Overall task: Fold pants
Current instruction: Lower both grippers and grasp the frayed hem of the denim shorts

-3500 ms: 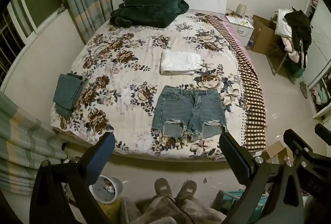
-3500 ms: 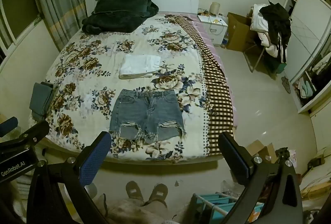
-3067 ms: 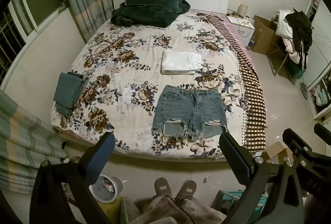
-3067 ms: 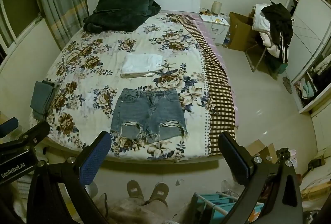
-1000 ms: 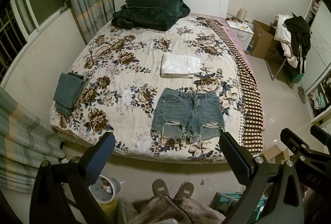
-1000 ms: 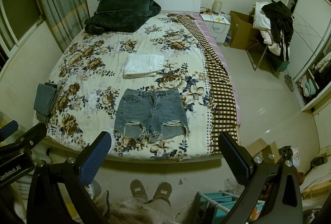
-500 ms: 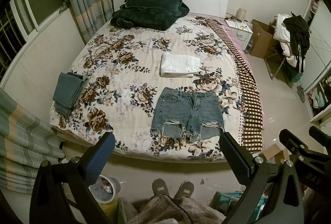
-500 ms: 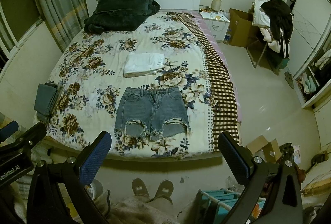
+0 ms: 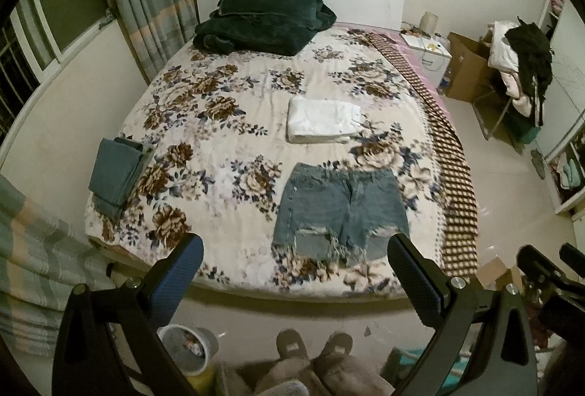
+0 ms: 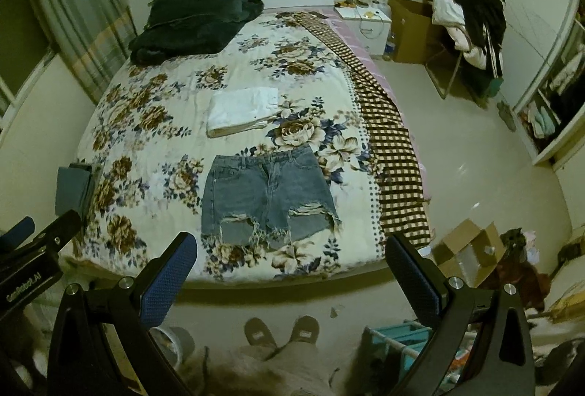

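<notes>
Denim shorts (image 9: 342, 209) lie flat near the foot edge of the bed (image 9: 204, 125), waistband toward the headboard, frayed hems toward me. I hold the left gripper (image 9: 292, 268) and right gripper (image 10: 290, 264) wide open, both empty, well short of the mattress. Shorts sit ahead of both; right of centre for the left, left of centre for the right. Neither looks clearly nearer.
</notes>
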### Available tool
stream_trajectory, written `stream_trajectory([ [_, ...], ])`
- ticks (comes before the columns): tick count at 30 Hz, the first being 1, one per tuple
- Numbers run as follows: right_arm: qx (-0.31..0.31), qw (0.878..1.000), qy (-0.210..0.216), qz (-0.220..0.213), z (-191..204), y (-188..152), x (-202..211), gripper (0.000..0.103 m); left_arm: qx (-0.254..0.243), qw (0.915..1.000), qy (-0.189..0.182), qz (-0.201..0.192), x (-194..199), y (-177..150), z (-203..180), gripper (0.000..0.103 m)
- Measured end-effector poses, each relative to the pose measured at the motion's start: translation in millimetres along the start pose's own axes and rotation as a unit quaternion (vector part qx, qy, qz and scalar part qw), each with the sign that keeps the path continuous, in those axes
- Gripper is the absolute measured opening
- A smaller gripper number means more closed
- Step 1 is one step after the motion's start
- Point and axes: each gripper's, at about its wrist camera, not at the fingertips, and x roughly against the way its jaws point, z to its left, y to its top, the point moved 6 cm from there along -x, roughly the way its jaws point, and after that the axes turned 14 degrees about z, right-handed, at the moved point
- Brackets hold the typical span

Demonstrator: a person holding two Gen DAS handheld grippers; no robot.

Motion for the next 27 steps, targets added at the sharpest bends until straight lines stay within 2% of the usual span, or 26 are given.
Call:
stream_trajectory([
  [1, -0.006, 1.0, 0.004, 0.002, -3.6, 5.4, -9.5, 0.103, 0.0, 1.0, 0.001, 0.002, -11.3, 8.9, 9.4, 0.103],
  [6, -0.026, 0.999, 0.014, 0.033, -23.6, 43.4, -73.4, 0.103, 0.01, 0.9995, 0.021, 0.021, -63.2, 31.0, 2.0, 0.103],
  [13, -0.016, 0.995, 0.054, 0.086, -68.8, 111.1, -179.1, 0.102, 0.031, 0.995, 0.061, 0.073, -160.1, 58.0, -39.1, 0.103],
  [14, -0.011, 0.994, 0.064, 0.092, -74.0, 121.9, -196.0, 0.097, 0.034, 0.9943, 0.067, 0.076, -171.7, 60.6, -45.5, 0.103],
  [15, -0.005, 0.992, 0.072, 0.099, -81.6, 135.2, -215.7, 0.093, 0.037, 0.9931, 0.074, 0.082, -189.5, 65.0, -59.8, 0.103],
  [18, 0.016, 0.987, 0.09, 0.135, -100.0, 167.5, -275.2, 0.066, 0.044, 0.9908, 0.082, 0.098, -231.6, 71.7, -89.7, 0.103],
  [20, 0.031, 0.982, 0.098, 0.158, -112.2, 185.4, -312.3, 0.057, 0.049, 0.988, 0.091, 0.115, -276.3, 72.9, -124.8, 0.103],
  [22, 0.05, 0.979, 0.096, 0.174, -129.1, 203.3, -352.1, 0.057, 0.054, 0.9856, 0.081, 0.139, -309.1, 69.5, -147.8, 0.103],
  [25, 0.059, 0.972, 0.099, 0.204, -160.3, 228.2, -417.5, 0.058, 0.057, 0.978, 0.06, 0.192, -381.8, 52.1, -201.1, 0.103],
  [27, 0.052, 0.966, 0.111, 0.226, -177.6, 236.3, -455.2, 0.063, 0.06, 0.9737, 0.048, 0.214, -421.8, 38.4, -232.2, 0.103],
])
